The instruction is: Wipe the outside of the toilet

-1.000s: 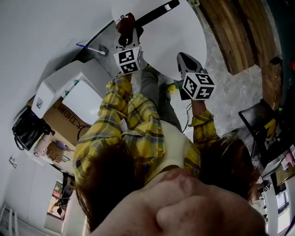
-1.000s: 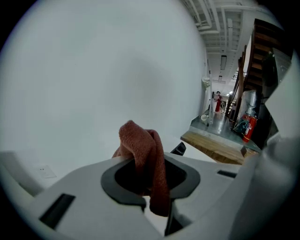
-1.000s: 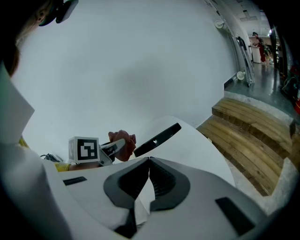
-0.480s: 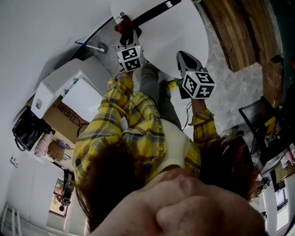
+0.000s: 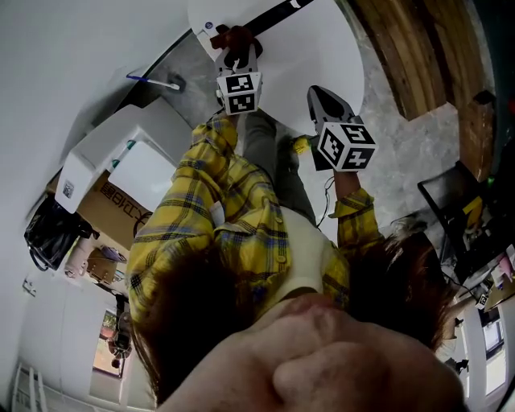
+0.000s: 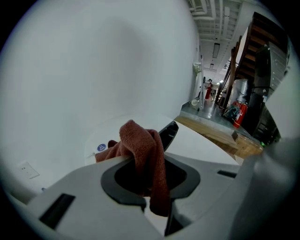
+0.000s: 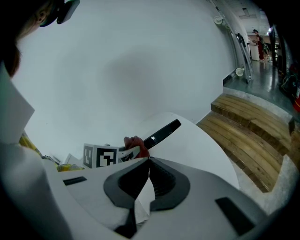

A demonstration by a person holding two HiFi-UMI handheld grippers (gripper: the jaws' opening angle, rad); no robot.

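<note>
The toilet is a white rounded body with a black strip across its top. My left gripper is shut on a reddish-brown cloth and holds it against the white surface just below the strip. In the left gripper view the cloth bunches up and hangs between the jaws, with the strip right behind it. My right gripper hovers over the toilet's right side, shut, with nothing in it. The right gripper view shows its jaws meeting at the tips, and beyond them the cloth and the strip.
Wooden steps run along the right of the toilet. A white cabinet, a cardboard box and a black bag stand to the left by the wall. A fire extinguisher stands far off down the hall.
My left gripper has slid the cloth farther up the toilet toward the black strip. The right gripper has barely moved.
</note>
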